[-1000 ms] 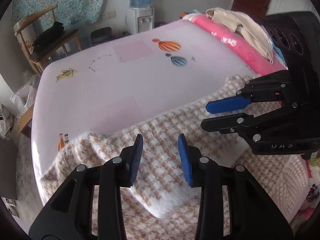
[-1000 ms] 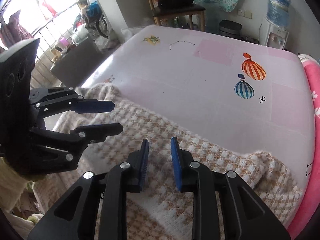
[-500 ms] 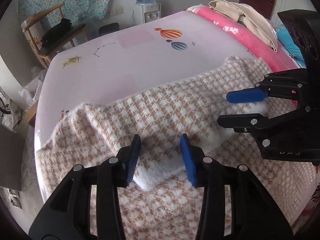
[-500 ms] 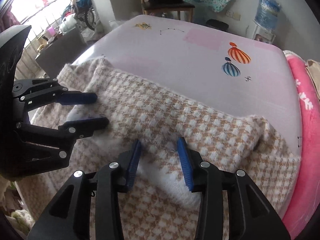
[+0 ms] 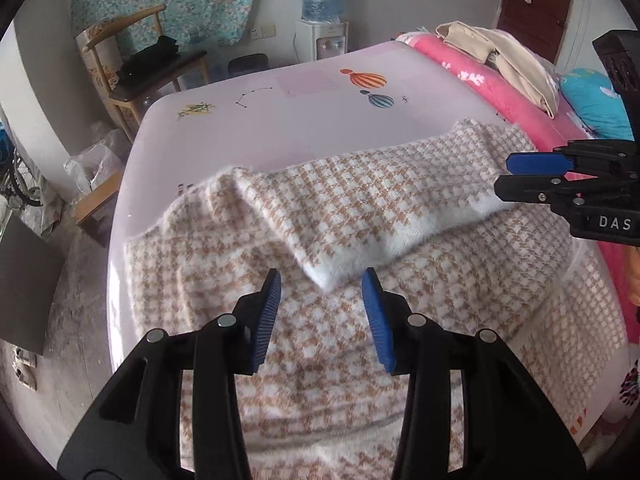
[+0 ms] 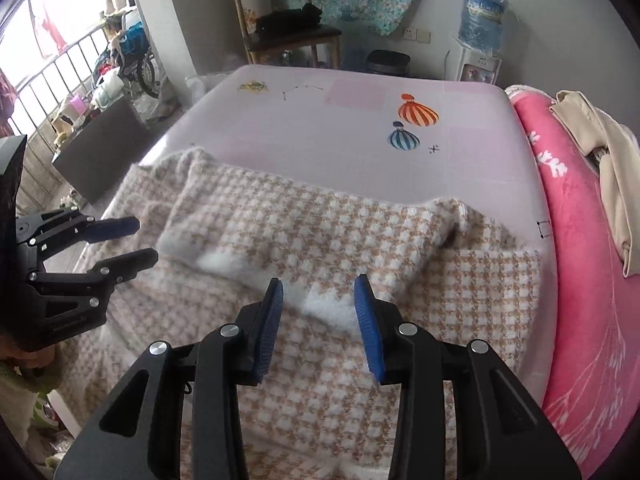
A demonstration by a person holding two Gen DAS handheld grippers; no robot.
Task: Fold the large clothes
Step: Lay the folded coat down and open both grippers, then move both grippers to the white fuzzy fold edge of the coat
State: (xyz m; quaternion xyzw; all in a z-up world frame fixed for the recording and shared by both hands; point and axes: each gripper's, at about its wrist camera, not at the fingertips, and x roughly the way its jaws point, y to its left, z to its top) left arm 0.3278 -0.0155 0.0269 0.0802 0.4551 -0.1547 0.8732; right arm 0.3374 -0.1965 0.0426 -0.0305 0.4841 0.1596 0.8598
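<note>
A fuzzy white-and-tan checked garment [image 5: 360,200] [image 6: 320,220] lies spread on the pale pink bed sheet [image 5: 300,128] [image 6: 320,140]. Its far part is folded toward me, and the flap's white edge [image 5: 400,236] [image 6: 224,260] rests on the lower layer. My left gripper [image 5: 321,276] [image 6: 147,240] is open, with the flap's left corner just beyond its tips. My right gripper [image 6: 319,282] [image 5: 503,176] is open too, hovering over the white edge farther right. Neither one holds any cloth.
A pink blanket [image 5: 500,92] [image 6: 580,240] with a beige cloth [image 5: 500,52] [image 6: 612,168] on it runs along the bed's right side. Beyond the bed stand a wooden chair [image 5: 132,64] [image 6: 280,20] and a water dispenser [image 5: 322,20] [image 6: 480,40].
Both grippers have drawn back toward the near side and risen a little. The flap's white edge, which lay between the fingers before, now lies beyond the tips on the lower layer.
</note>
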